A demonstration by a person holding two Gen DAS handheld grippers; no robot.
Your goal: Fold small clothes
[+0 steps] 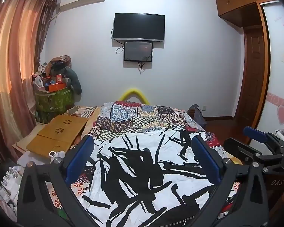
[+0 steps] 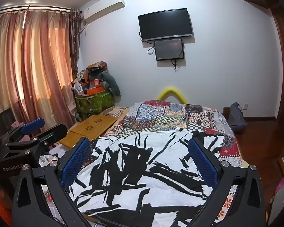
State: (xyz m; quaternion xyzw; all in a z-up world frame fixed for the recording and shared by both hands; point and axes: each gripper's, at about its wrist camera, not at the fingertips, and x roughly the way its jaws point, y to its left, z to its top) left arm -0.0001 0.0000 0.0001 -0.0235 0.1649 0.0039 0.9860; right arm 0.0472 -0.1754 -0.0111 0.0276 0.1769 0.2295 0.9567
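A white garment with bold black brush strokes (image 1: 142,170) lies spread and rumpled on a patchwork-covered bed (image 1: 134,117). It also shows in the right wrist view (image 2: 142,172). My left gripper (image 1: 142,143) is open, its blue pads wide apart above the near part of the garment, holding nothing. My right gripper (image 2: 140,145) is open the same way above the garment and empty. The right gripper shows at the right edge of the left wrist view (image 1: 259,138). The left gripper shows at the left edge of the right wrist view (image 2: 37,128).
A wooden lap desk (image 1: 60,132) lies left of the bed. A green basket piled with clutter (image 1: 54,98) stands by the curtain (image 1: 15,66). A dark bag (image 2: 235,117) sits at the bed's far right. A TV (image 1: 139,27) hangs on the far wall.
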